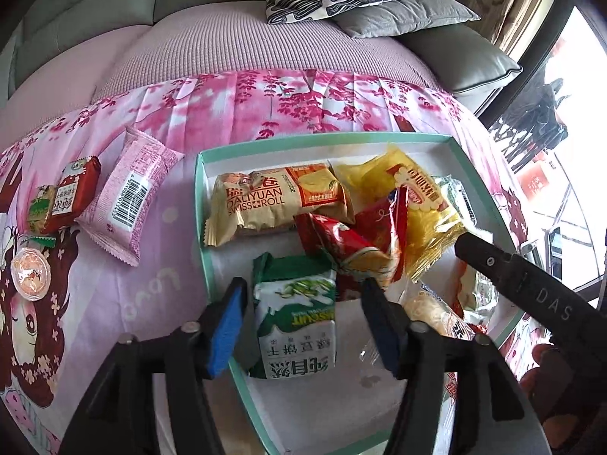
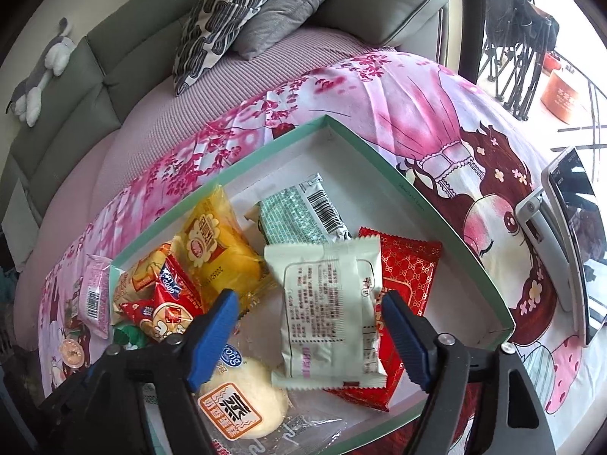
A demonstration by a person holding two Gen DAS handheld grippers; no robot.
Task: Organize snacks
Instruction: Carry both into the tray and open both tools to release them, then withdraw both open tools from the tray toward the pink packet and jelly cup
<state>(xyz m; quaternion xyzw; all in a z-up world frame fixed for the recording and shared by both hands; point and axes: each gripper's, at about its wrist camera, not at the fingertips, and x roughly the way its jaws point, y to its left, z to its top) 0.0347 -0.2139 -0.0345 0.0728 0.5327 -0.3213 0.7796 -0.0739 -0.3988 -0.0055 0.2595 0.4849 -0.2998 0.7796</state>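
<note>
A teal-rimmed white box [image 1: 201, 204] lies on the pink cloth and holds several snack packs. My left gripper [image 1: 303, 326] is open, its jaws either side of a green-and-white biscuit pack [image 1: 294, 318] lying in the box, not touching it. My right gripper [image 2: 311, 341] is open over a white pack [image 2: 326, 314] that lies on a red pack [image 2: 408, 280] in the box [image 2: 436, 204]. Its black finger [image 1: 504, 269] shows in the left wrist view. Outside the box at left lie a pink pack [image 1: 131, 193], a small red pack [image 1: 72, 197] and a round jelly cup [image 1: 30, 273].
The box also holds a gold Swiss roll pack [image 1: 273, 197], a yellow pack [image 2: 216, 250], red chip bags [image 2: 167, 307], a silver-green pack [image 2: 299, 212] and a clear-wrapped bun [image 2: 242, 398]. A phone on a stand [image 2: 573, 235] is at right. Sofa cushions [image 2: 227, 11] lie behind.
</note>
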